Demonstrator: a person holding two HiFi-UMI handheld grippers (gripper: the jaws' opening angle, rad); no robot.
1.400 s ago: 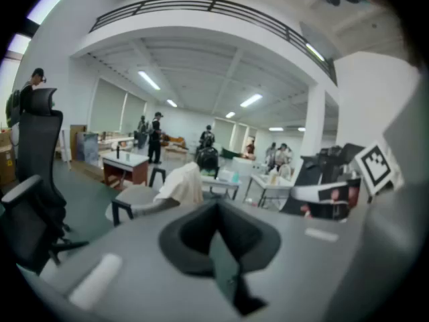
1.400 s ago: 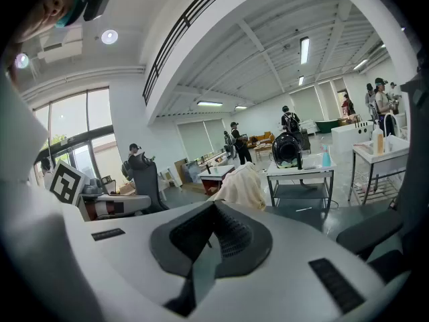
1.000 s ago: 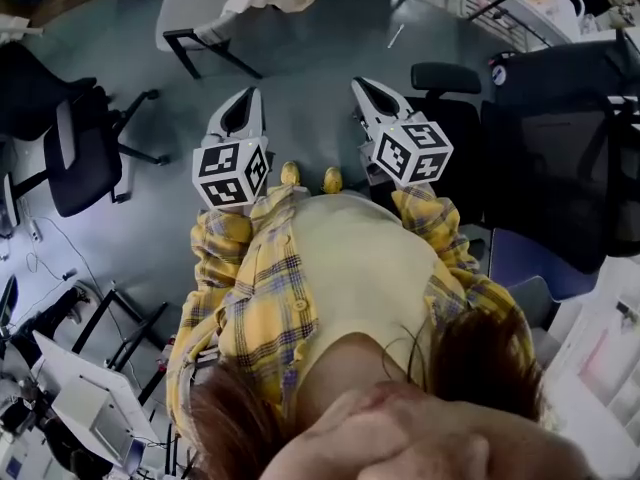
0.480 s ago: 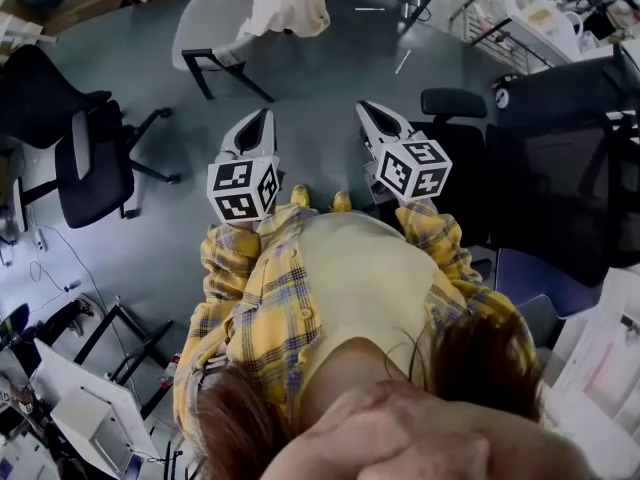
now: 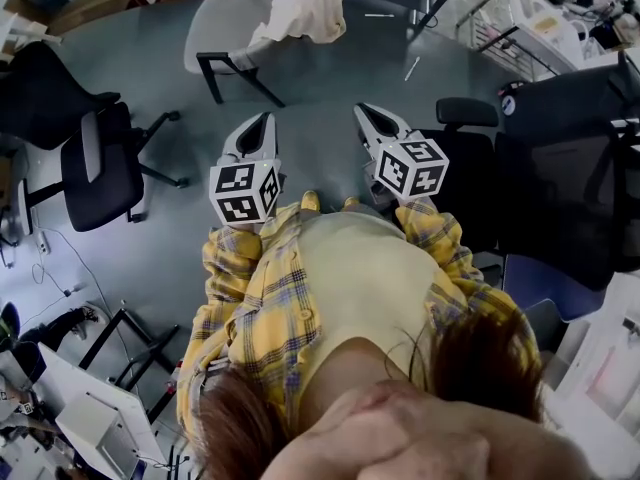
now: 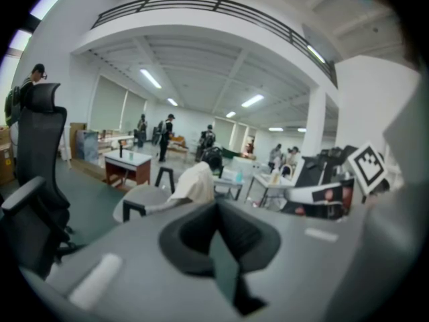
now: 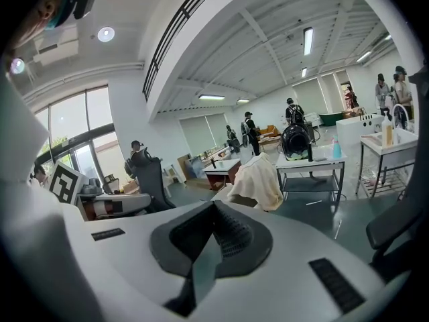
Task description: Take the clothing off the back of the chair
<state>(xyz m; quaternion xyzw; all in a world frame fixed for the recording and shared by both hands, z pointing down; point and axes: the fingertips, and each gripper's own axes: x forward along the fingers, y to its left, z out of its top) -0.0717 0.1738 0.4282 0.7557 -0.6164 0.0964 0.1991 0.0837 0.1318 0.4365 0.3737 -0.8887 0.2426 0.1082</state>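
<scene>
A cream garment [image 5: 305, 8] hangs over the back of a grey chair [image 5: 222, 40] at the top of the head view, some way ahead of both grippers. My left gripper [image 5: 255, 128] and right gripper [image 5: 370, 116] are held side by side in front of the person's yellow plaid shirt, pointing towards the chair. Both are shut with nothing between the jaws. In the left gripper view the garment [image 6: 194, 183] shows just above the left gripper's tips [image 6: 216, 206]. The right gripper view has the garment [image 7: 258, 178] beyond the right gripper's tips [image 7: 214, 206], slightly right.
Black office chairs stand at the left [image 5: 95, 158] and close on the right [image 5: 465, 138]. A white table [image 7: 312, 159] stands behind the grey chair, a wire rack [image 5: 530, 18] at the far right. Several people stand in the background. Grey floor lies between me and the chair.
Both grippers and the person have moved forward across the floor; the grey chair with the garment now sits lower and nearer in the head view. Jaws stayed shut.
</scene>
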